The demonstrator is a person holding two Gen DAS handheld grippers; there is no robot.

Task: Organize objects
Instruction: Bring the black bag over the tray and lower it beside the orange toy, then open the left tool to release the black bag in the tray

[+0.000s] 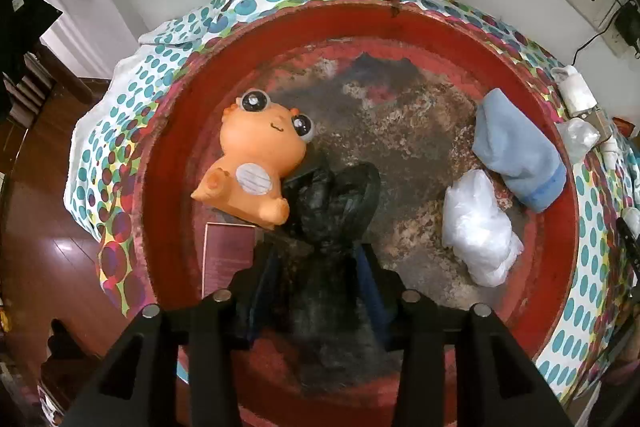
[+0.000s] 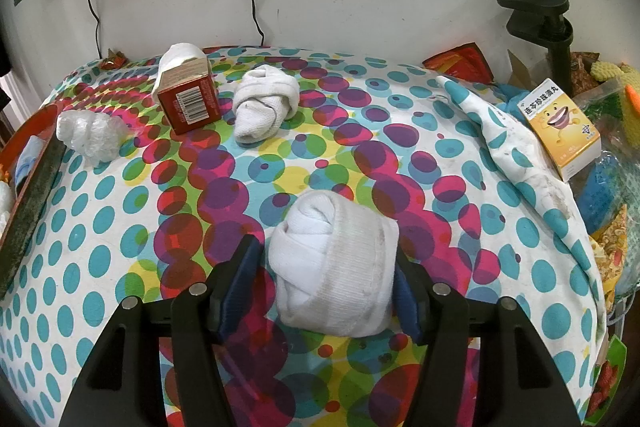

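In the left wrist view, my left gripper (image 1: 320,259) is shut on a crumpled black plastic bag (image 1: 340,199) above a worn red round tray (image 1: 168,155). In the tray lie an orange toy (image 1: 256,163), a rolled blue sock (image 1: 516,151), a white plastic bag (image 1: 480,227) and a dark red booklet (image 1: 228,251). In the right wrist view, my right gripper (image 2: 326,267) is open around a rolled white sock (image 2: 336,267) on the dotted tablecloth (image 2: 120,227); the right finger (image 2: 404,291) touches it, the left finger stands a little apart.
In the right wrist view, a red box (image 2: 188,103), a second white sock roll (image 2: 264,103) and a crumpled clear bag (image 2: 92,135) sit at the back. A yellow medicine box (image 2: 560,127) and a black clamp (image 2: 540,15) are at the right. The tray's edge (image 2: 32,187) is at the left.
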